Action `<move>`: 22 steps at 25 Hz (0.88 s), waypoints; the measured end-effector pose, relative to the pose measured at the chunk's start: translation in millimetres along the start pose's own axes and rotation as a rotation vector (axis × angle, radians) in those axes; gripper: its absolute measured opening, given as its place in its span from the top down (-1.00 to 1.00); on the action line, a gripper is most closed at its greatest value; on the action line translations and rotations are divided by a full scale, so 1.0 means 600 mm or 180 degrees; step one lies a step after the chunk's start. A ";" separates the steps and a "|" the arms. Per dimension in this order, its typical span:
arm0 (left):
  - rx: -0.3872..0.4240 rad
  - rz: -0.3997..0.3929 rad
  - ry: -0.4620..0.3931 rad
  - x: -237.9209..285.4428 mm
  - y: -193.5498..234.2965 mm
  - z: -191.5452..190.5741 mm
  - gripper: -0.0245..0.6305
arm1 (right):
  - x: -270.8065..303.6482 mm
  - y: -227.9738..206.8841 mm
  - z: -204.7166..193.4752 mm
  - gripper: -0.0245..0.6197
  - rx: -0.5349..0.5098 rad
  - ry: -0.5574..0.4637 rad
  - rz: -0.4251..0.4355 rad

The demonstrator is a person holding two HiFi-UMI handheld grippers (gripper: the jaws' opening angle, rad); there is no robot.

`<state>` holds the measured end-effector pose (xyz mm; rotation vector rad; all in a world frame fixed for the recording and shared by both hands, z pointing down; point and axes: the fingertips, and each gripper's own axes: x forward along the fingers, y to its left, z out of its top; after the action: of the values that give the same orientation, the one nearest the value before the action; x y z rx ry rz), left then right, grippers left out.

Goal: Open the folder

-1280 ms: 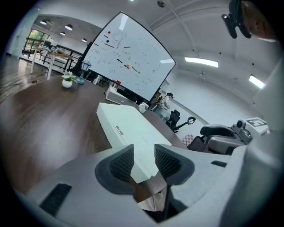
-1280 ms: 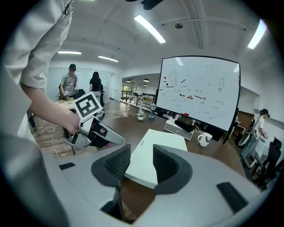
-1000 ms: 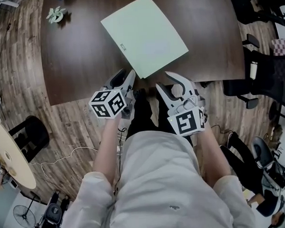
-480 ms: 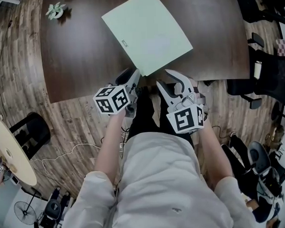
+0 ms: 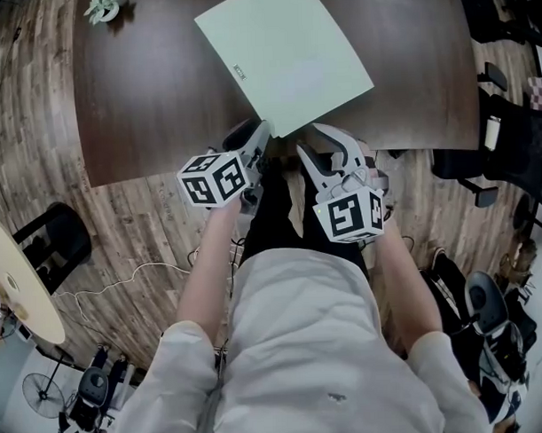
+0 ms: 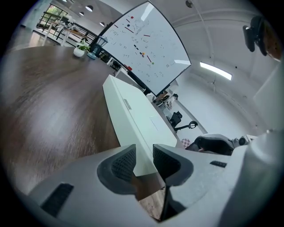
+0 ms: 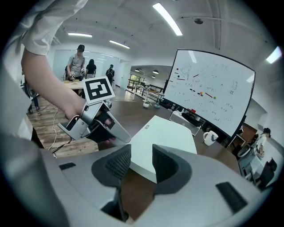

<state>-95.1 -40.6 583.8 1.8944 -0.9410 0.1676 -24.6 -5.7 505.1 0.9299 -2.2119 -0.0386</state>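
Observation:
A pale green folder (image 5: 283, 55) lies shut and flat on the dark brown table (image 5: 151, 100), one corner pointing at the front edge. My left gripper (image 5: 259, 136) is at that corner's left side. In the left gripper view the folder (image 6: 137, 119) runs into the gap of my left gripper (image 6: 144, 162). Its jaws have just been closing, and the pads stand apart from the folder's corner. My right gripper (image 5: 311, 140) hangs open just right of the corner. In the right gripper view the folder (image 7: 164, 137) lies beyond my right gripper (image 7: 141, 162), with nothing between its pads.
A small potted plant (image 5: 104, 6) stands at the table's far left. Black office chairs (image 5: 499, 150) crowd the right side. A round pale table (image 5: 16, 282) and a floor cable (image 5: 122, 283) are at the left. A whiteboard (image 6: 146, 40) and a mug (image 7: 208, 137) are beyond the table.
Both grippers have sunk a little toward the table's front edge, staying on either side of the folder's near corner. The folder has not moved.

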 end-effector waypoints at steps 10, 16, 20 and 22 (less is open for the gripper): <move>0.0132 0.0027 0.0023 0.014 -0.006 -0.001 0.63 | 0.017 0.007 -0.007 0.45 -0.0075 0.0038 0.0065; 0.0072 -0.0047 -0.0010 0.015 -0.004 -0.001 0.67 | 0.027 0.009 -0.016 0.45 -0.0075 0.0060 0.0067; 0.0053 -0.0080 -0.0012 0.015 -0.005 0.001 0.68 | 0.035 0.011 -0.023 0.45 -0.0134 0.0094 0.0087; 0.0039 -0.0102 -0.0027 0.015 -0.008 0.001 0.68 | 0.038 0.012 -0.030 0.45 -0.0161 0.0115 0.0104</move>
<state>-85.8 -45.1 584.6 1.9216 -0.9167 0.1466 -28.6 -10.9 534.3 0.8601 -2.1822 -0.0618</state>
